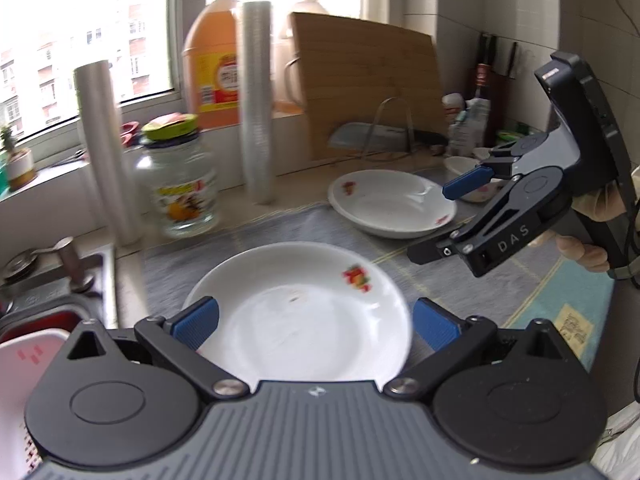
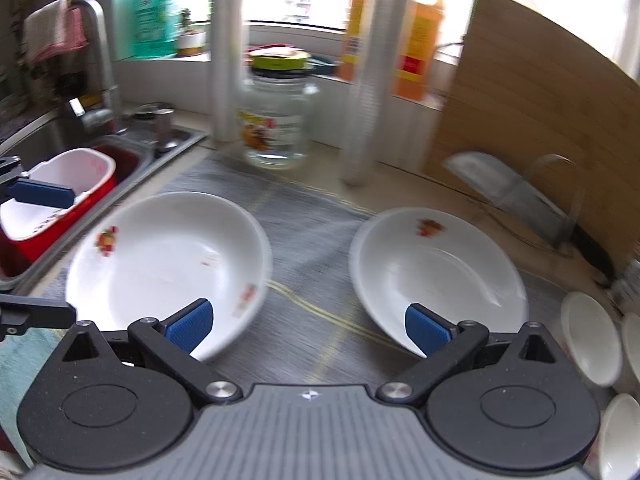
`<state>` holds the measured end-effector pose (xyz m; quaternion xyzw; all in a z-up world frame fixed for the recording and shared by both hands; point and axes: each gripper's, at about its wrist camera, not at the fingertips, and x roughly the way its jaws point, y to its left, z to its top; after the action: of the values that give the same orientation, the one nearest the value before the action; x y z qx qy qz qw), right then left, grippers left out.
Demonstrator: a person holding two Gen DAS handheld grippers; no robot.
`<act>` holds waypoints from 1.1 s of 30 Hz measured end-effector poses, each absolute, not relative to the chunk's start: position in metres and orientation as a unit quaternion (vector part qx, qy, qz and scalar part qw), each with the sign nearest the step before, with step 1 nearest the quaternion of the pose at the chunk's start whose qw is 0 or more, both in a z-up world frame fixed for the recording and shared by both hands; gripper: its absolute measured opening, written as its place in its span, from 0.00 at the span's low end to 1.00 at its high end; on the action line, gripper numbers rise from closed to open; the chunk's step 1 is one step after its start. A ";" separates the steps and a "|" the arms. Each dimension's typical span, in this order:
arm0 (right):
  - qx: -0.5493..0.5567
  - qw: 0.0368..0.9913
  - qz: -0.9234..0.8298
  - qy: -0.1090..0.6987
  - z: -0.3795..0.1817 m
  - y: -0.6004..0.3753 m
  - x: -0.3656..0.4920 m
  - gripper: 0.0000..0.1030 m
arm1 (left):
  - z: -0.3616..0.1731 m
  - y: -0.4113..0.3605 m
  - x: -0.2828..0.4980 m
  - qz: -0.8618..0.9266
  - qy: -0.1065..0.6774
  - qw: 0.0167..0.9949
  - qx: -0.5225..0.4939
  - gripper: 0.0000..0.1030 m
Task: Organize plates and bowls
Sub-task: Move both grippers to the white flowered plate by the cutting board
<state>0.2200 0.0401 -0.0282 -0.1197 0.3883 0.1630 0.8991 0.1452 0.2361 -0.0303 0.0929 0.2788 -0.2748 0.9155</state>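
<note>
near plate sits dead ahead of your left jaws

your left gripper (image 1: 314, 326) is spread wide, holding nothing; near plate (image 1: 296, 312) lies at 12 o'clock between the pads, rim not yet touched. round, so no long axis to match. right gripper (image 2: 308, 330) also wide & empty, over the mat (image 2: 304, 240) gap: near plate at 10, far plate (image 2: 436, 272) at 2. left hand's closer, i'd judge.

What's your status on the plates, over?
Both tongs, left and right, open and empty. Two plates flat on the mat, near plate and far plate, unstacked. Small bowls at right. Nothing blocking.
</note>
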 end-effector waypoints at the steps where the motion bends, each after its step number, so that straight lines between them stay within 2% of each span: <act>1: -0.116 0.901 0.156 0.389 -0.027 0.032 0.220 1.00 | -0.028 0.231 0.143 -0.278 0.276 0.915 0.094 0.99; 8: -0.094 0.903 0.152 0.392 -0.028 -0.034 0.236 1.00 | -0.021 0.177 0.152 -0.252 0.279 0.923 0.087 0.99; 15: -0.096 0.898 0.206 0.377 -0.033 -0.093 0.260 1.00 | -0.029 0.115 0.172 -0.198 0.329 0.923 0.033 0.99; 19: -0.093 0.895 0.221 0.375 -0.041 -0.114 0.267 1.00 | -0.026 0.088 0.180 -0.165 0.317 0.934 0.024 0.99; 26: -0.059 0.888 0.246 0.384 -0.047 -0.133 0.277 1.00 | -0.026 0.056 0.201 -0.129 0.295 0.946 0.028 0.99; 33: -0.041 0.894 0.218 0.390 -0.036 -0.149 0.301 1.00 | -0.049 0.046 0.220 -0.106 0.310 0.945 -0.002 0.99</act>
<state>0.3010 -0.1487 -0.0362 -0.0407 0.3903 0.2181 0.8935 0.2199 0.0460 -0.0490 -0.0022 0.3098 -0.1059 0.9449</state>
